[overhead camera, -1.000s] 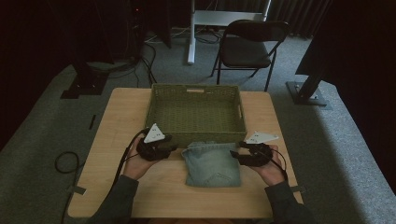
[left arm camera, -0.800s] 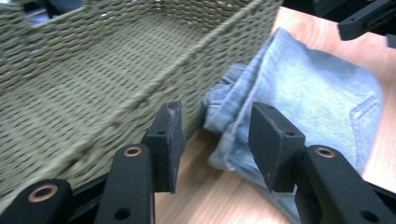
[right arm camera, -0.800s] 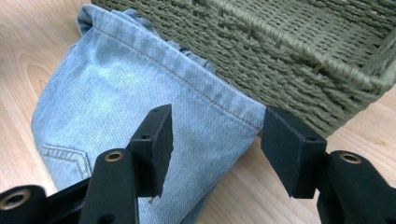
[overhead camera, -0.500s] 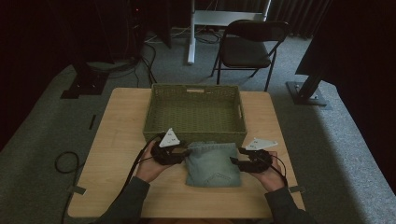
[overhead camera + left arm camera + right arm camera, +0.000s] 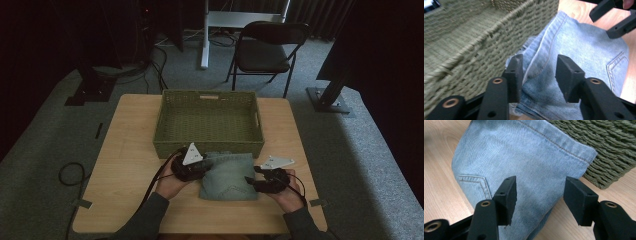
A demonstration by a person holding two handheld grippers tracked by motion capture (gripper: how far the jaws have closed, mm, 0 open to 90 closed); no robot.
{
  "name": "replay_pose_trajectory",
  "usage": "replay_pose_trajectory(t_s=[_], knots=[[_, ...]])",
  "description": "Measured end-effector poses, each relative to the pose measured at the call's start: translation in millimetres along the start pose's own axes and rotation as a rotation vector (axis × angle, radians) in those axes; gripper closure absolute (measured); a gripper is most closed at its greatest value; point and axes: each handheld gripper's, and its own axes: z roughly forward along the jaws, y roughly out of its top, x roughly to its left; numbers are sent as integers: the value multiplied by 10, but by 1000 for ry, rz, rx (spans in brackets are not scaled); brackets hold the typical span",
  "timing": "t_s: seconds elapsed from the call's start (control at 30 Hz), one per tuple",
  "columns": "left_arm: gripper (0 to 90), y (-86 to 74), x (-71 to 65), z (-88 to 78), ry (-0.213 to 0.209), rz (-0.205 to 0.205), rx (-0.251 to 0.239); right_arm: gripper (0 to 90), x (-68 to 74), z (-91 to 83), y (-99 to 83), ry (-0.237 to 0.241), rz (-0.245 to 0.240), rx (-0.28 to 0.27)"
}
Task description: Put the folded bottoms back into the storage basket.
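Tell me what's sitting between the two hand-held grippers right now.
The folded denim garment lies between the left hand-held gripper and the right hand-held gripper, clearest in the high view.

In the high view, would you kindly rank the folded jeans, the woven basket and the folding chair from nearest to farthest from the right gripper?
From the right gripper:
1. Folded jeans: just left of it on the table, at its open jaws.
2. Woven basket: behind the jeans, toward the table's far edge.
3. Folding chair: on the floor beyond the table.
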Motion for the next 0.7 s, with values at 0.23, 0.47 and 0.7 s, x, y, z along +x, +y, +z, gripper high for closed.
replay_pose_trajectory(t_s=[0.23,0.47,0.7], knots=[[687,-21,37,85,28,-2,49,448,-5,51,-18,3,6,19],[532,-110,127,351,64,-49,128,410,-57,176,-78,-6,30,64],[435,-163,182,466,53,-85,154,324,-111,291,-117,-8,58,109]])
